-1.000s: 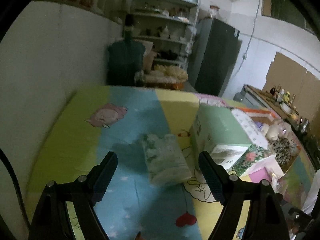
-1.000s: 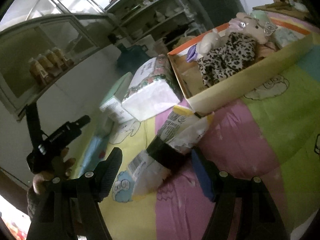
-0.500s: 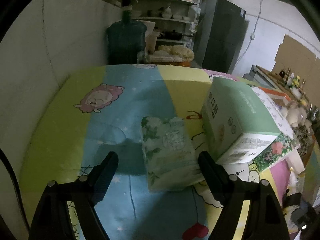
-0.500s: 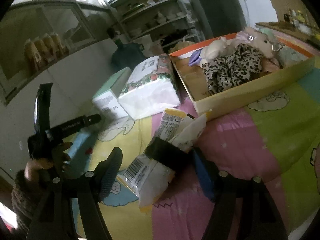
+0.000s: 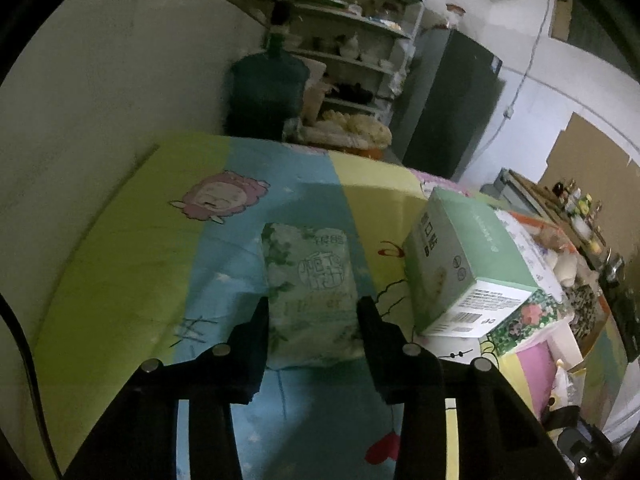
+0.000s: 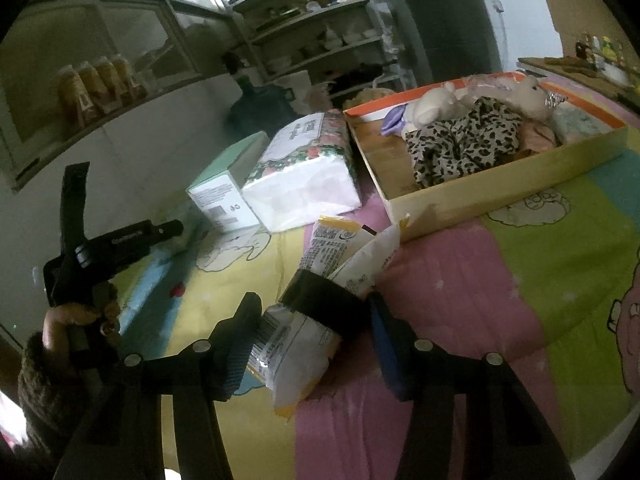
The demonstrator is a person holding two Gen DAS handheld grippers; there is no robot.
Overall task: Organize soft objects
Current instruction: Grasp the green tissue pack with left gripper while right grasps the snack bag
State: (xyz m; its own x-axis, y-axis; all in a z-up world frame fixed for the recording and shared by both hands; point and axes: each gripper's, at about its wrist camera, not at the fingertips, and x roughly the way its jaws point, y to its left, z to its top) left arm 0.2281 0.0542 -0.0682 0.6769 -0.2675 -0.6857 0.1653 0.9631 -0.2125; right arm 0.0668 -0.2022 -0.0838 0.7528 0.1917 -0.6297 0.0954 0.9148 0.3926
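Observation:
A soft green-and-white tissue pack (image 5: 316, 276) lies on the cartoon-print bedsheet (image 5: 132, 264). My left gripper (image 5: 314, 320) straddles its near end. The jaws are closing, and both pads touch the pack's sides. In the right wrist view a white-and-yellow snack bag (image 6: 296, 344) with a black band (image 6: 320, 296) around its middle lies on the pink stripe. My right gripper (image 6: 312, 308) is closing on it, one pad against the bag's edge and the other against the band. Behind it, an open cardboard box (image 6: 500, 188) holds a leopard-print cloth (image 6: 464, 140) and plush toys (image 6: 436, 100).
A green carton (image 5: 460, 264) and a floral tissue brick (image 6: 308, 172) stand between the two grippers' spots, beside the cardboard box. A water jug (image 5: 268, 92), shelves (image 5: 352, 32) and a dark fridge (image 5: 448, 104) stand past the bed's far edge. A wall (image 5: 100, 100) runs along the left.
The left gripper has come forward over the tissue pack and its jaws have narrowed onto it. The right jaws have narrowed around the snack bag, which has stayed where it lay.

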